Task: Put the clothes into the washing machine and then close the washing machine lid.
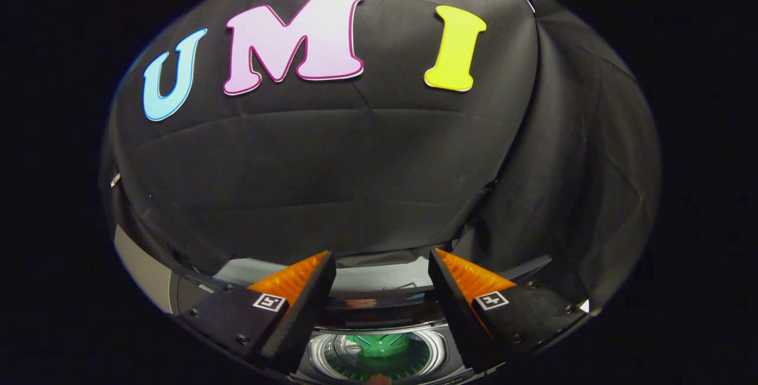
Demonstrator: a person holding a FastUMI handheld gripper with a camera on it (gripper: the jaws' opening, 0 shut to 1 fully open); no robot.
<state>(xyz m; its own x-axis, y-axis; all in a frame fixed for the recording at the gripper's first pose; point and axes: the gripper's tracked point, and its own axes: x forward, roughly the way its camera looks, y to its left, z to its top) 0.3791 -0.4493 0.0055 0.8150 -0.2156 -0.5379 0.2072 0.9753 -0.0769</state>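
While hovering with gripper gaping empty, looking down at green cloth lying in drum, six o'clock.

We see our claw held level, its two fingers spread wide apart, gripping nothing.

One washing machine, one green garment.

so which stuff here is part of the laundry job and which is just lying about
Part of the job:
- washing machine, drum open
- green garment inside the drum
- raised lid beyond the fingers
- tool, open, holding nothing

Lying about:
- black cloth wall
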